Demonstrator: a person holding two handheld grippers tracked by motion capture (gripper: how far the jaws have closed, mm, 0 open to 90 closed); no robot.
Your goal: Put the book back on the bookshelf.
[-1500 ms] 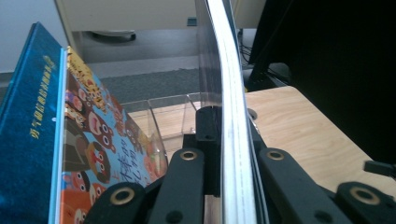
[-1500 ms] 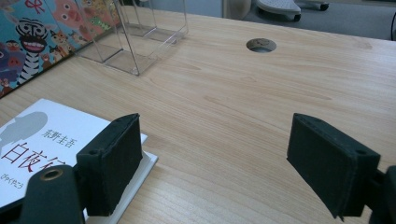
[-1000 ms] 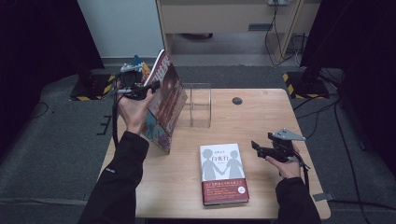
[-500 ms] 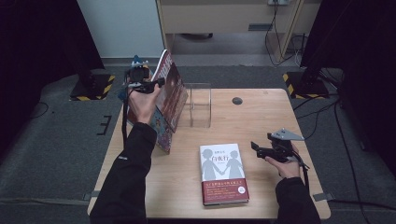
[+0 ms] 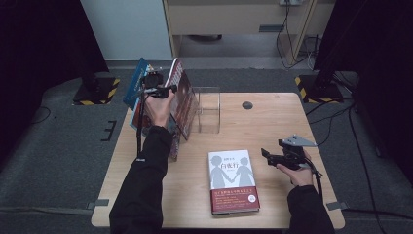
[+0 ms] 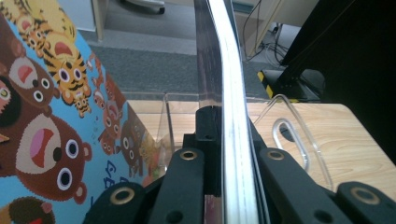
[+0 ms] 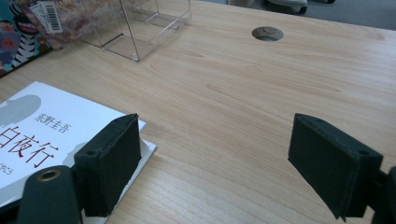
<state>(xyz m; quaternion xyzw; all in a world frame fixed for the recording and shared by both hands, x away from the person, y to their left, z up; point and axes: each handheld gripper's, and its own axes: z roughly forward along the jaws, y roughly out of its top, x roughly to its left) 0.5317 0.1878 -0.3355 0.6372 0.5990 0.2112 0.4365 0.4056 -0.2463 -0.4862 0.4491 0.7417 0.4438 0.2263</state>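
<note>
A dark red book (image 5: 184, 100) stands tilted at the table's far left, and my left gripper (image 5: 169, 89) is shut on its top edge. In the left gripper view the jaws clamp the book's dark cover and white pages (image 6: 226, 60). Behind it leans a blue picture book (image 5: 136, 87) with cartoon animals (image 6: 46, 121). A clear acrylic stand (image 5: 208, 111) is just right of the held book. A white book (image 5: 232, 180) lies flat near the front edge. My right gripper (image 5: 267, 156) hovers open just right of it, its pads (image 7: 112, 161) wide apart over bare wood.
The wooden table (image 5: 272, 122) has a round cable hole (image 5: 247, 105) at the back. Black stands with yellow-striped bases (image 5: 311, 83) flank the table on the floor. A cabinet and cables are beyond the far edge.
My left hand has carried the dark red book to the right and lower, closer to the acrylic stand. The right gripper has stayed where it was.
</note>
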